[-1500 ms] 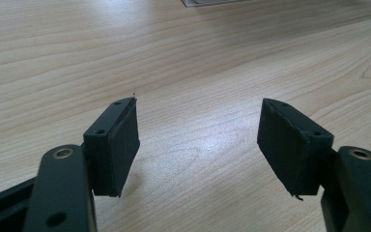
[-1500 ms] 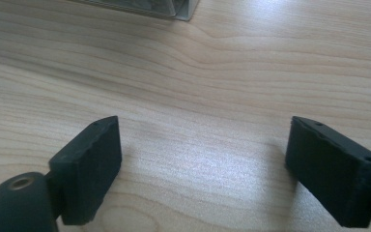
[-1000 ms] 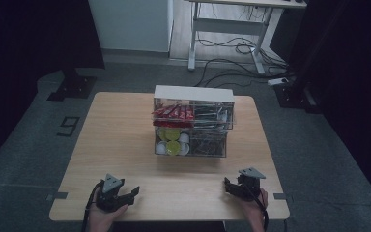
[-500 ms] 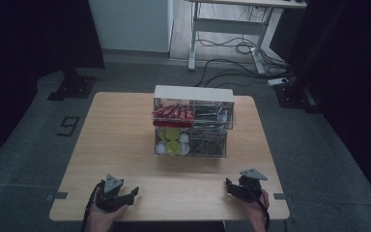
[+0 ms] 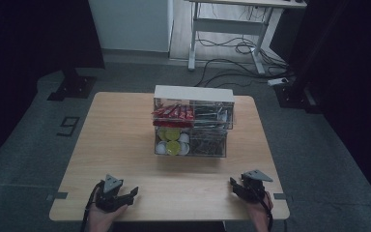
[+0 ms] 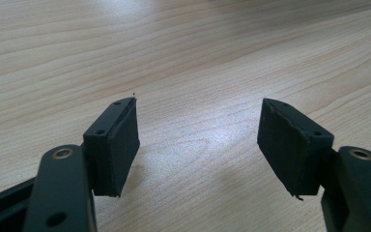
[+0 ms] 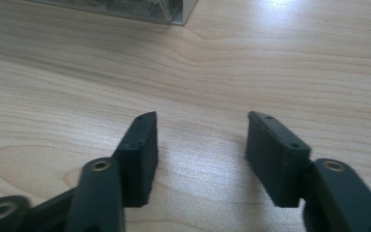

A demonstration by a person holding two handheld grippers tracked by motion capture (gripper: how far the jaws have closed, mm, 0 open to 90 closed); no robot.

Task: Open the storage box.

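A clear two-tier organizer box [image 5: 193, 123] stands at the middle of the wooden table [image 5: 121, 145]. Its upper tier holds red packets [image 5: 173, 114] and dark items, its lower tier yellow and white round capsules [image 5: 171, 141] and more dark items. My left gripper [image 5: 134, 194] rests near the table's front left edge, open, with bare wood between its pads [image 6: 121, 140]. My right gripper [image 5: 234, 186] sits near the front right edge; its jaws have just been closing, they still stand apart with nothing between the pads [image 7: 142, 150]. A corner of the organizer box [image 7: 174, 12] lies ahead of it.
A white desk frame [image 5: 232, 29] with cables [image 5: 232, 58] on the floor stands beyond the table. A dark stand base [image 5: 75, 84] sits at the back left. A "9" marking [image 5: 69, 126] lies on the floor left of the table.
The right gripper's jaws have narrowed. Both hands stay where they were near the front edge.
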